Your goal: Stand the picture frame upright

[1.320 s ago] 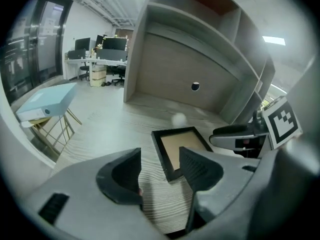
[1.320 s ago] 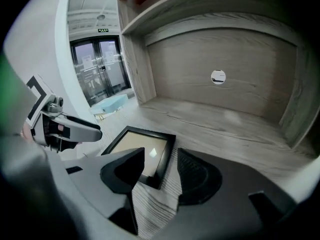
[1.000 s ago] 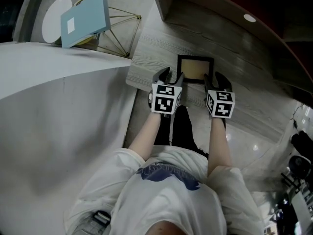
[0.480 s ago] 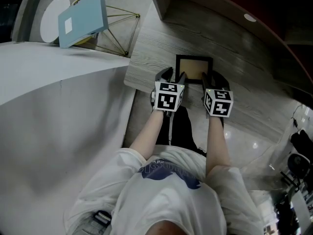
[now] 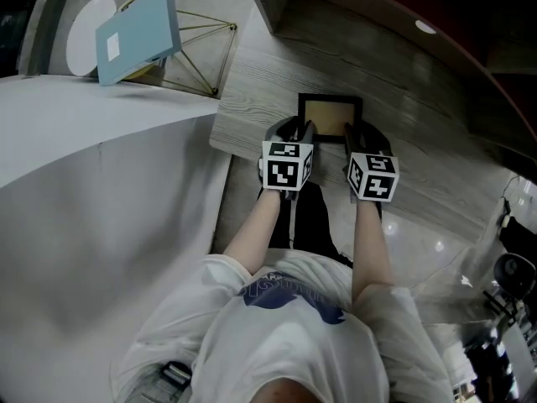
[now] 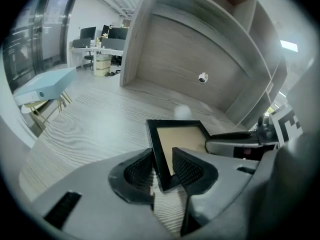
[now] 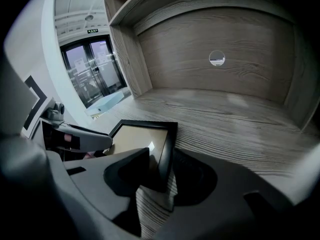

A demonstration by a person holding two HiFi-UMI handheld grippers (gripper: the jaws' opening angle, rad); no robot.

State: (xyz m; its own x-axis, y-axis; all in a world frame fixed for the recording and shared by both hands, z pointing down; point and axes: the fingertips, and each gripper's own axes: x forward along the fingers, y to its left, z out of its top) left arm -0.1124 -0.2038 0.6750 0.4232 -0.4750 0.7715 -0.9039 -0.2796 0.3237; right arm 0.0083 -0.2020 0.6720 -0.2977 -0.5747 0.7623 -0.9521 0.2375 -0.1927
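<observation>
Here the picture frame (image 5: 331,117) lies flat, face up, on the wooden shelf (image 5: 268,74), close to the shelf's front edge and about midway along it. The person stands at that front edge with both tools reaching over it onto the frame's near corners.

The left gripper (image 6: 161,156) straddles the frame's left rail just above the near corner. Its jaws have just been closing, and the ribbed pads now sit against the rail on both sides, pinching it. The right gripper (image 7: 162,159) does the same on the right rail: its jaws have also just been closing, and the dark rail stands squeezed between them. Both tools point down at a slant toward the shelf.

Off the shelf's left end, a blue box (image 5: 138,34) rests on a gold wire stand (image 5: 201,57), well apart from the work.

By my reading, the step in hand is taking hold; the lift has not begun, since the frame's far edge looks to be resting on the shelf. Next, both hands probably need to raise the near edge together and swing it up, pivoting on the far edge. They should keep level with each other so the frame does not twist. Whether a prop is folded behind the frame cannot be seen; if so, it must be out before letting go.
</observation>
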